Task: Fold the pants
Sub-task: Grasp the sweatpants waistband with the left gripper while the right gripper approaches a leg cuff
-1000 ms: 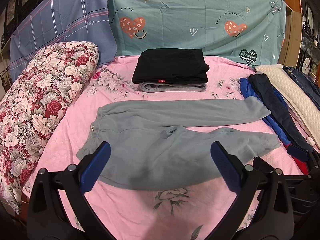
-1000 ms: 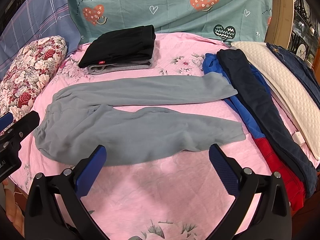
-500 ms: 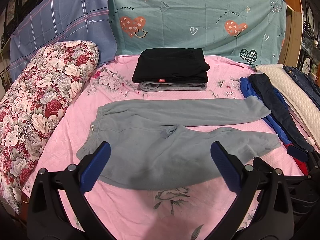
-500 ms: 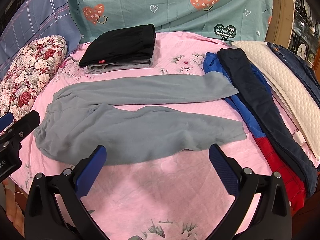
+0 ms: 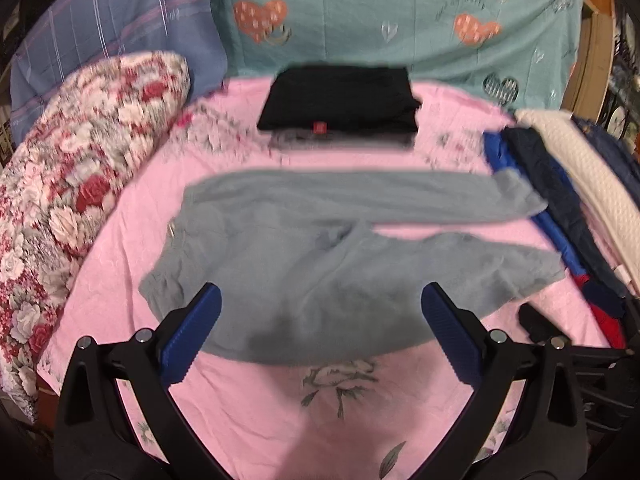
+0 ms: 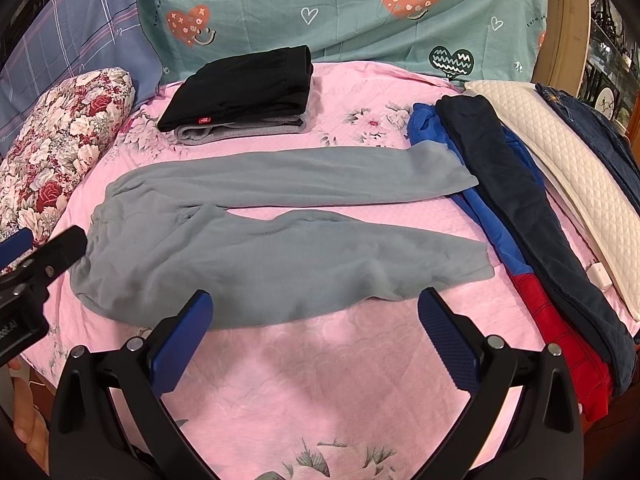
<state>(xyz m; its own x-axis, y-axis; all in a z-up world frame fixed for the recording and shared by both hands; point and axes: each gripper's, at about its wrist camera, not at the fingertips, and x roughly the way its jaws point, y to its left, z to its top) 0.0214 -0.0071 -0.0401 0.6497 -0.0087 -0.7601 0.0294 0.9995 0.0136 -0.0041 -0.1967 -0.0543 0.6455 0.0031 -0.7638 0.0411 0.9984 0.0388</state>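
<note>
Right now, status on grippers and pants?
Left gripper open, right gripper open, both empty. Grey pants flat, unfolded, legs spread. Far cuff overlaps blue garment.

A folded black garment (image 6: 244,84) tops a grey one (image 6: 244,130) near a floral pillow (image 6: 60,140), with what look like dark trousers (image 6: 532,216) alongside.

left gripper (image 5: 320,320): black frame, ribbed blue pads (image 5: 192,334), silver screws
right gripper (image 6: 314,328): same black frame, blue pads (image 6: 448,338)
skin: bare hand (image 6: 28,428) at 8 o'clock
</note>
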